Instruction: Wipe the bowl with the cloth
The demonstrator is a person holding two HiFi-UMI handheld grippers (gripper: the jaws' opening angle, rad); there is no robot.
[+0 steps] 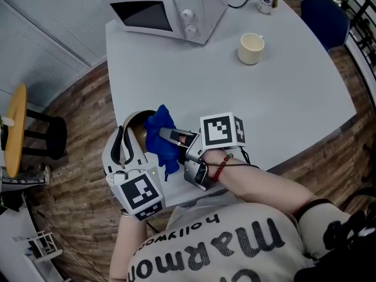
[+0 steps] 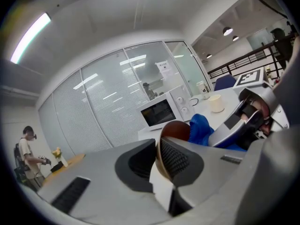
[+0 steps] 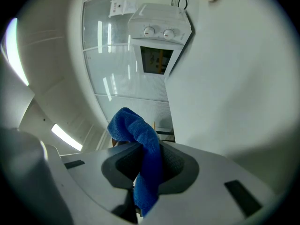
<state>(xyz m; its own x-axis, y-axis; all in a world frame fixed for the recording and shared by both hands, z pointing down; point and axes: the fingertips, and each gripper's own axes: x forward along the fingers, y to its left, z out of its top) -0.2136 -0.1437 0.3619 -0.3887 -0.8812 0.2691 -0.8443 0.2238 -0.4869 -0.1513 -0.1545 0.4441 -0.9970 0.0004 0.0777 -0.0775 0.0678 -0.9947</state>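
Bowl may slip, lower left.
Left gripper pinches only its rim; right gripper, clamped on the cloth, could push it loose.

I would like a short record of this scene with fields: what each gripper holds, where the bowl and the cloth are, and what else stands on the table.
left gripper: shut on the rim of the bowl
right gripper: shut on the cloth
bowl: brown, at the near corner of the table
cloth: blue, bunched at the bowl's mouth
also on table: microwave, cup, both at the far side
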